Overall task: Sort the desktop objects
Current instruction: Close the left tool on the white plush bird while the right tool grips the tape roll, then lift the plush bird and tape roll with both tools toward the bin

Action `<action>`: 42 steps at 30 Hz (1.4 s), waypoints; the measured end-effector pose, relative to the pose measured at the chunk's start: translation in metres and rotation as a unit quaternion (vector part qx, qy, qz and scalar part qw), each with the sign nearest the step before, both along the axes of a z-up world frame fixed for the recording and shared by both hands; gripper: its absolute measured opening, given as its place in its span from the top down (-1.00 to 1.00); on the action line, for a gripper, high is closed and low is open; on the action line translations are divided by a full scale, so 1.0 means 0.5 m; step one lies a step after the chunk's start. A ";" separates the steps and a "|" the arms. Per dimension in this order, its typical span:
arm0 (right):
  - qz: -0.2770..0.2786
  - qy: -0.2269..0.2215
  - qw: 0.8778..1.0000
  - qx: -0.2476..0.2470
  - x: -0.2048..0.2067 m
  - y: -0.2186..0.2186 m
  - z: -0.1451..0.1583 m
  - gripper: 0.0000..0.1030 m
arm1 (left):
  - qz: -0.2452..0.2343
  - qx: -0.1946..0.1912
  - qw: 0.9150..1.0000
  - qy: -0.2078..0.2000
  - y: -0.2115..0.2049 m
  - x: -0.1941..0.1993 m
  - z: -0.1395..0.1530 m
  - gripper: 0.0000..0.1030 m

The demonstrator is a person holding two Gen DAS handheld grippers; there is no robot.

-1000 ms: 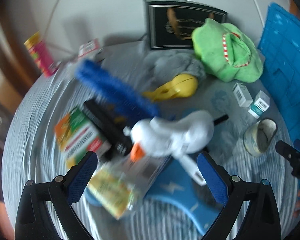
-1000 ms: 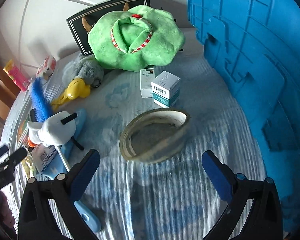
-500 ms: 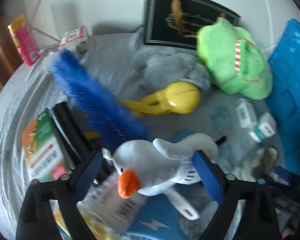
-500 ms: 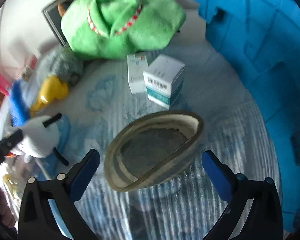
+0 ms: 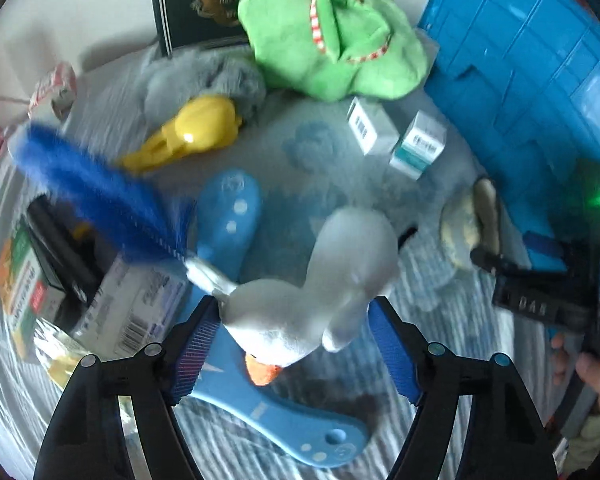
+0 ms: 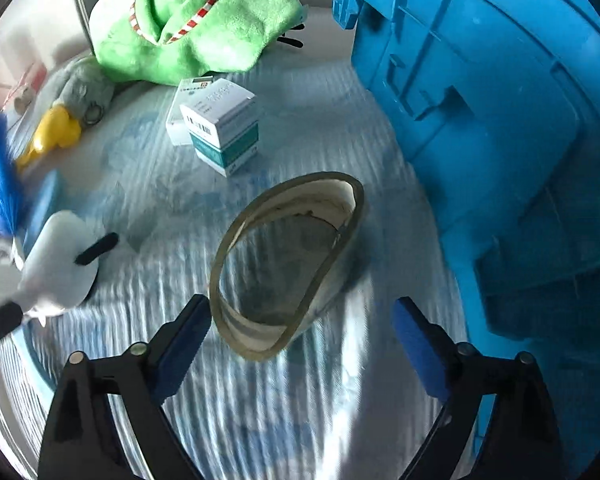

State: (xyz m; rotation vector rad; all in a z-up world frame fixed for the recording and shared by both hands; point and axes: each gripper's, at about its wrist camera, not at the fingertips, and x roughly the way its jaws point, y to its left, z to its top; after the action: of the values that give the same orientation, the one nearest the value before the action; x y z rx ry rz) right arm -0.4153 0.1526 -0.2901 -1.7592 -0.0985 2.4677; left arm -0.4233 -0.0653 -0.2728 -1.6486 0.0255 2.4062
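A white plush goose [image 5: 320, 296] with an orange beak lies over a blue plastic paddle [image 5: 228, 232]. It sits between the fingers of my left gripper [image 5: 294, 346], which is open; the left finger touches the goose and a small gap shows on the right. A blue feather wand [image 5: 88, 192] runs from the goose to the upper left. A roll of clear tape [image 6: 320, 196] stands tilted on the striped cloth between the fingers of my open right gripper [image 6: 300, 350], nearer the left finger. The goose [image 6: 56, 268] also shows at the left of the right wrist view.
A blue crate [image 6: 500, 120] walls off the right side. Behind are a green plush [image 5: 332, 32], a grey plush with a yellow beak [image 5: 204, 128], two small boxes [image 5: 370, 126] and a framed picture [image 5: 188, 0]. Cartons and packets [image 5: 20, 276] crowd the left.
My left gripper has dropped forward over the goose, and its fingers have narrowed around it. My right gripper has advanced, so the tape roll now stands between its fingers.
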 end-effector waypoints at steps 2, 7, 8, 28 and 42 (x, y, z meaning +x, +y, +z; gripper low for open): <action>0.001 0.003 1.000 -0.021 0.007 0.009 0.006 -0.80 | -0.012 -0.002 1.000 0.002 0.018 0.000 0.004 -0.54; -0.029 0.032 0.997 -0.068 0.003 0.033 0.020 -0.83 | -0.046 -0.013 0.999 0.001 0.066 0.002 -0.004 -0.58; -0.036 0.038 0.996 -0.074 0.000 0.034 0.019 -0.83 | -0.050 -0.023 0.998 -0.003 0.075 0.000 -0.019 -0.58; 0.051 0.018 0.997 -0.054 0.037 -0.010 -0.019 -0.48 | 0.007 -0.031 0.999 -0.015 0.067 0.032 -0.062 -0.11; 0.021 0.043 0.997 -0.057 0.057 -0.012 -0.015 -0.43 | 0.015 -0.041 0.999 0.026 0.080 0.069 -0.019 0.08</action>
State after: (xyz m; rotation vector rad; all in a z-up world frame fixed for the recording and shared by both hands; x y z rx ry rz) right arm -0.3868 0.1467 -0.2973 -1.7061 0.0126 2.6245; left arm -0.3886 -0.0253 -0.2823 -1.6304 0.1091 2.5028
